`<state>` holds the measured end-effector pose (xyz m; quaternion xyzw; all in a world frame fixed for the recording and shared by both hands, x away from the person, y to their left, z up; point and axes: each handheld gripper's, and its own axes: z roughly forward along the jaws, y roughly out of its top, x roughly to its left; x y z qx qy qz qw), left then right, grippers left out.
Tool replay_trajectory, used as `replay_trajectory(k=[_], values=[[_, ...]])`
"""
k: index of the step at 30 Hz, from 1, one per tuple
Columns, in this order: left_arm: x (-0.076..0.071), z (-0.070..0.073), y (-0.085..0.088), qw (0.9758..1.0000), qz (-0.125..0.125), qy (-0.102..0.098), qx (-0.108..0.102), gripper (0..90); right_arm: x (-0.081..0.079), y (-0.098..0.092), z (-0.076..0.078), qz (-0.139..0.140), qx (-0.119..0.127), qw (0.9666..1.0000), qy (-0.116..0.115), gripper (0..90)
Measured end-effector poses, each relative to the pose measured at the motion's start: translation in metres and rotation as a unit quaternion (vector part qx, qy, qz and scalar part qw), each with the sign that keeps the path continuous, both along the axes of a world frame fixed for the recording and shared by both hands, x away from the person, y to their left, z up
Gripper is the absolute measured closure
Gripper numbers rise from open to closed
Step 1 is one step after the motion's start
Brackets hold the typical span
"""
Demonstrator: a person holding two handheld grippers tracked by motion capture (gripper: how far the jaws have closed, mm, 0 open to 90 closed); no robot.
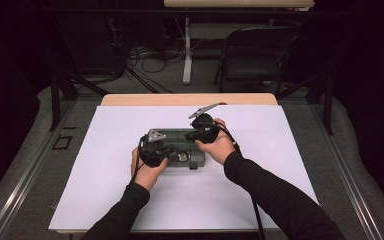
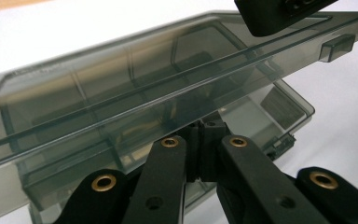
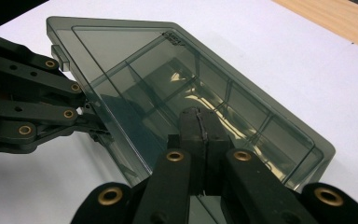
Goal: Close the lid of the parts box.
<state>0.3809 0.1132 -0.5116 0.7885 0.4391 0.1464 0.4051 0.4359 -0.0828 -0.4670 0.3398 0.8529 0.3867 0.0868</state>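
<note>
As both close, left tongs (image 2: pixel 200 135) and right tongs (image 3: pixel 200 130) touch box lid (image 3: pixel 168 84).

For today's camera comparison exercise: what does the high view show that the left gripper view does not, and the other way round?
High view: both hands, the left gripper, the whole white sheet and a chair beyond the table. Left gripper view: the smoky plastic box's lid raised ajar above its divided base, seen close behind that gripper's shut fingers. Both: the box and the right gripper.
</note>
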Motion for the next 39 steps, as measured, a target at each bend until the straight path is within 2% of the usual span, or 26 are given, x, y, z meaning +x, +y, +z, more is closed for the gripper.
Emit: replay_trajectory(k=[7,22,27,35,39], values=[[-0.005,-0.009,0.001,0.9999,-0.002,0.012,-0.003,90.0,-0.004,0.000,-0.009,0.000,0.004,1.0000,0.006,90.0],[-0.008,-0.015,0.001,0.9995,-0.009,0.028,0.011,89.9,-0.007,-0.004,-0.018,0.001,0.014,0.9998,0.014,90.0],[-0.013,-0.011,0.003,0.9993,-0.016,0.029,0.014,87.9,-0.007,-0.004,-0.019,0.000,0.015,0.9998,0.015,90.0],[-0.033,0.003,0.007,0.9989,-0.042,0.013,0.015,84.3,-0.006,-0.005,-0.023,-0.004,0.019,0.9997,0.016,90.0],[-0.041,0.013,0.014,0.9990,-0.043,0.005,0.010,86.2,-0.007,-0.006,-0.029,-0.004,0.016,0.9996,0.021,90.0]])
